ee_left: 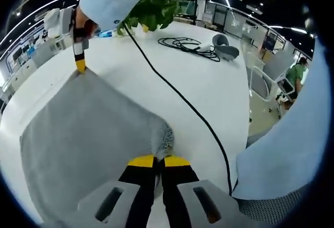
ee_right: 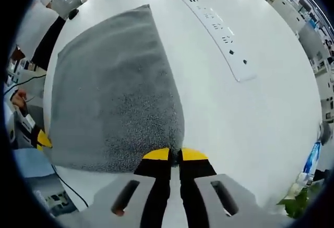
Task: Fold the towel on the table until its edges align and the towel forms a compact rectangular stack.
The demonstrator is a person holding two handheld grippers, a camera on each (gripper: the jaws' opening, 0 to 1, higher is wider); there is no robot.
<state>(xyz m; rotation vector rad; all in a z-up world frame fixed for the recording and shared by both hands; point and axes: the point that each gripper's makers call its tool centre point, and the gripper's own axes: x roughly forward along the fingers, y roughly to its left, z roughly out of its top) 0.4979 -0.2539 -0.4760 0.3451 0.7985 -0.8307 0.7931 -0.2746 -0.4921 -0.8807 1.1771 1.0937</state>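
A grey towel (ee_left: 88,129) lies spread on the white table (ee_left: 209,82). In the left gripper view my left gripper (ee_left: 159,161) is shut on the towel's near corner, its yellow tips pressed together over the cloth. At the far corner, my right gripper (ee_left: 80,63) comes down from a hand and pinches the towel there. In the right gripper view the right gripper (ee_right: 175,155) is shut on its own corner of the towel (ee_right: 115,82). The left gripper's yellow tip (ee_right: 44,140) shows at the towel's lower left edge.
A black cable (ee_left: 182,103) runs across the table beside the towel toward a coil of cable (ee_left: 190,46). A green plant (ee_left: 154,11) and a grey object (ee_left: 224,48) stand at the back. A white power strip (ee_right: 219,30) lies right of the towel. Light blue sleeves (ee_left: 287,134) frame the view.
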